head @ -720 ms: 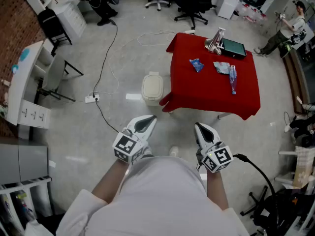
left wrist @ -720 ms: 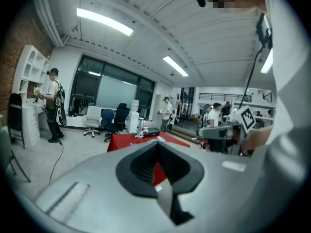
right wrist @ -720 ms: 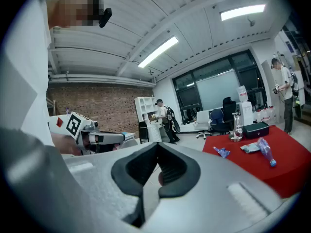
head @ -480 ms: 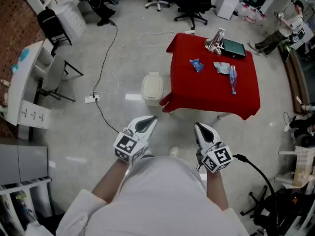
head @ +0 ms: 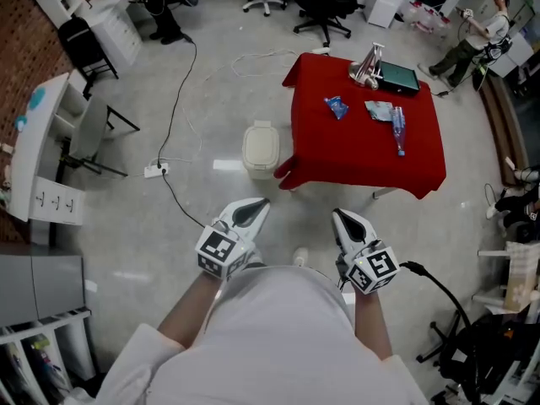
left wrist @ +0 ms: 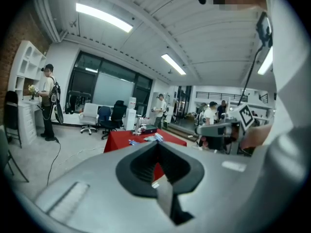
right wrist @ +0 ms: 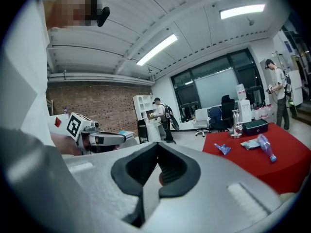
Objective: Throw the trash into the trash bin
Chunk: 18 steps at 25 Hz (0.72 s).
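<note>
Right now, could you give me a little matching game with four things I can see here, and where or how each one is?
Things:
1. trash bin
2. plastic bottle
3. black box
4. right gripper

Places or states:
A. shut, holding nothing
B. lying on its side on the red table
C. on the floor beside the table
D. at the table's far edge

Pairs: 1-C, 2-B, 3-D, 4-A

Left hand-held gripper (head: 251, 212) and right hand-held gripper (head: 346, 224) hover over floor (head: 143, 226); trash bin (head: 261, 148) just beside red counter (head: 354, 154) carrying bottle (head: 397, 131), blue wrapper (head: 336, 106).
</note>
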### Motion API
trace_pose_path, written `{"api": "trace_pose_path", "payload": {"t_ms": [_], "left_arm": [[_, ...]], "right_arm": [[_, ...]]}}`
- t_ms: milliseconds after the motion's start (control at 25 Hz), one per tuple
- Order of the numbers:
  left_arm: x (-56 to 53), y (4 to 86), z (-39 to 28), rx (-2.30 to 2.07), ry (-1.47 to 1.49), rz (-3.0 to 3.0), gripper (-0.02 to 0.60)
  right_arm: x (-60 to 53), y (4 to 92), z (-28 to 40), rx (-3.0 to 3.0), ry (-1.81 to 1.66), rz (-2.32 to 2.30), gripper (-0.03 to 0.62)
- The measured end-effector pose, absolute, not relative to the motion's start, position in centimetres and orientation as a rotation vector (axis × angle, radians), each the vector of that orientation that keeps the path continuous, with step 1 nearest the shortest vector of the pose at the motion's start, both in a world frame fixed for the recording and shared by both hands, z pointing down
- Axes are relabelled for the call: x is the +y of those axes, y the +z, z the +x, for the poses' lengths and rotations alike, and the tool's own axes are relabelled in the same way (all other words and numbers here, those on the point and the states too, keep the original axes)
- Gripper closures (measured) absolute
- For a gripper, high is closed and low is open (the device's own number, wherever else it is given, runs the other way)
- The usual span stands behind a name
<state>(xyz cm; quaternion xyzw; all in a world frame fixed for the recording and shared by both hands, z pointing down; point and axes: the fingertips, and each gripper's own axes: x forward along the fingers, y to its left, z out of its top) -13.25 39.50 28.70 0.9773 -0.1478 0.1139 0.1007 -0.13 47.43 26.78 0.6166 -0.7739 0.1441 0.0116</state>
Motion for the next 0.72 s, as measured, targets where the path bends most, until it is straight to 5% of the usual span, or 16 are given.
{"api": "trace_pose_path", "payload": {"t_ms": [720], "left_arm": [[37.8,30.5,-19.7,-0.359,0.385,2.911,0.577]], "right_arm": [[46.6,27.8,-5.6,-2.377,0.456,1.981,0.592]]}}
